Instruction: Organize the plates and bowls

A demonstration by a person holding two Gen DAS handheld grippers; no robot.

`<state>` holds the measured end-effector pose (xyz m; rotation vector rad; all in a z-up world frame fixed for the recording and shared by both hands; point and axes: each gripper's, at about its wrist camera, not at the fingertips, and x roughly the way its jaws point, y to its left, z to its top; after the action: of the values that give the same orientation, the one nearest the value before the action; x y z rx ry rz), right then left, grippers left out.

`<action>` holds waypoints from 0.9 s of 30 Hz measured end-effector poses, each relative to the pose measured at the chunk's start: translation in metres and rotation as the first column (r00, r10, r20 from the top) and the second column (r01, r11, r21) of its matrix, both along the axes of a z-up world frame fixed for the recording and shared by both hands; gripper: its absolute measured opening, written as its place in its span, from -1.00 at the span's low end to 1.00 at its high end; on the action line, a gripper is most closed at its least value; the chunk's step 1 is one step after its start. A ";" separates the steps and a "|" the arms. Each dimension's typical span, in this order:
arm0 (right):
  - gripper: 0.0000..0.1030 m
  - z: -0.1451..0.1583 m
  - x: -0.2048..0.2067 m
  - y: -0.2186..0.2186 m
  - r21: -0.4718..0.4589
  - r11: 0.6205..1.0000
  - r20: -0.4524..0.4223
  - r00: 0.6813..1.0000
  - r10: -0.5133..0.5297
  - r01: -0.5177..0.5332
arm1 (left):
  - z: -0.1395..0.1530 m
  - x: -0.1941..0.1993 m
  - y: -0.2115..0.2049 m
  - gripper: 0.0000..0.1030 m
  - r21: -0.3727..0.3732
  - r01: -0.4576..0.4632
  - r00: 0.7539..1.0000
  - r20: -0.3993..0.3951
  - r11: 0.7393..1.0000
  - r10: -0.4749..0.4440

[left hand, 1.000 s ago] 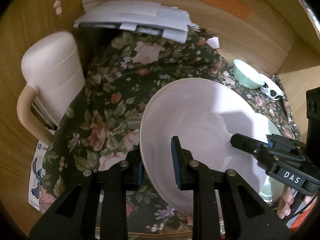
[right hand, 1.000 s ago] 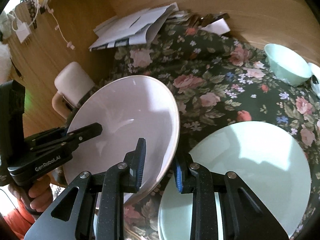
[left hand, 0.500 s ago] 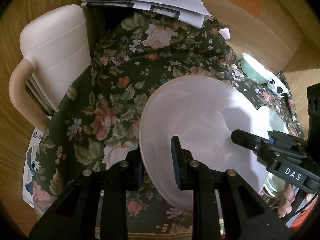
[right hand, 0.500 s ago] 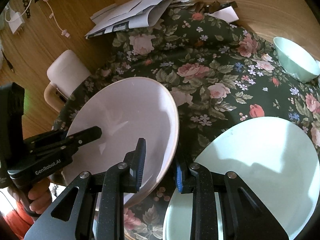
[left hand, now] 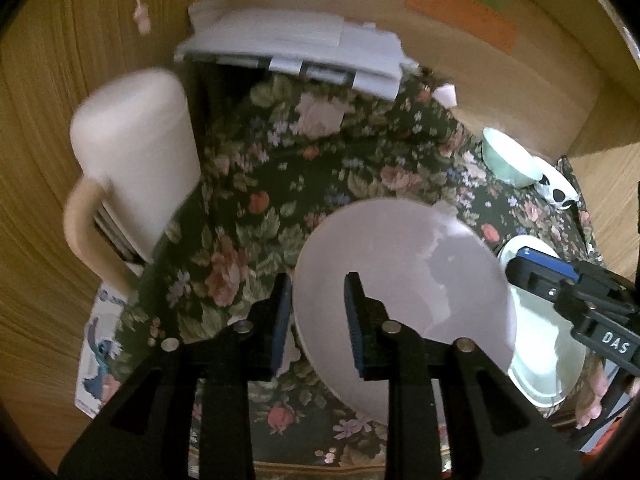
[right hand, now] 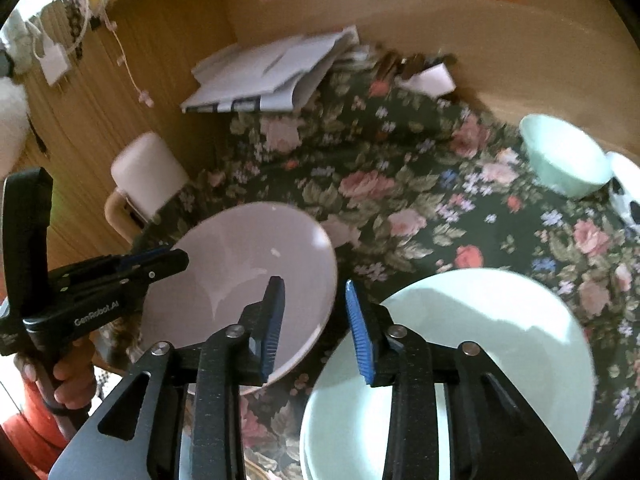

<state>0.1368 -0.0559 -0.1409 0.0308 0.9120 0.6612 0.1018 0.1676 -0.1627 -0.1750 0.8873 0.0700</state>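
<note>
A pale pink plate (left hand: 404, 280) is tilted above the floral cloth; its left rim sits between the jaws of my left gripper (left hand: 318, 320), which is shut on it. In the right wrist view the pink plate (right hand: 240, 272) is left of my right gripper (right hand: 314, 324), which is open and holds nothing; the plate's right rim lies between its fingers. A stack of mint green plates (right hand: 480, 352) lies on the cloth to the right and shows in the left wrist view (left hand: 544, 344). A mint bowl (right hand: 564, 160) stands far right, next to a black-and-white bowl (right hand: 628, 192).
A cream jug with a handle (left hand: 136, 176) stands at the table's left edge. A pile of white papers (left hand: 296, 48) lies at the back against the wooden wall. The floral cloth (right hand: 400, 184) covers the table. A cartoon card (left hand: 96, 352) lies at front left.
My right gripper has opened off the pink plate's rim and drawn back. The left gripper still holds the plate and has lifted and pulled back, so the table looks farther off.
</note>
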 end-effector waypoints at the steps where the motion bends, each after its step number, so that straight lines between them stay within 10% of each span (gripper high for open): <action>1: -0.30 0.003 -0.001 -0.004 0.006 1.000 0.010 1.000 -0.004 0.004 | 0.004 0.000 -0.002 -0.42 0.006 0.004 1.000 0.010 1.000 -0.004; 27: 0.44 0.059 0.028 -0.122 0.025 0.971 0.201 0.951 -0.237 0.237 | 0.084 0.061 -0.106 0.25 0.018 0.149 0.972 0.182 0.989 -0.150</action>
<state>0.1652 -0.1782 -0.0814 0.0716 0.6975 0.4318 0.1624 0.0618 -0.0786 -0.1086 0.7146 -0.0837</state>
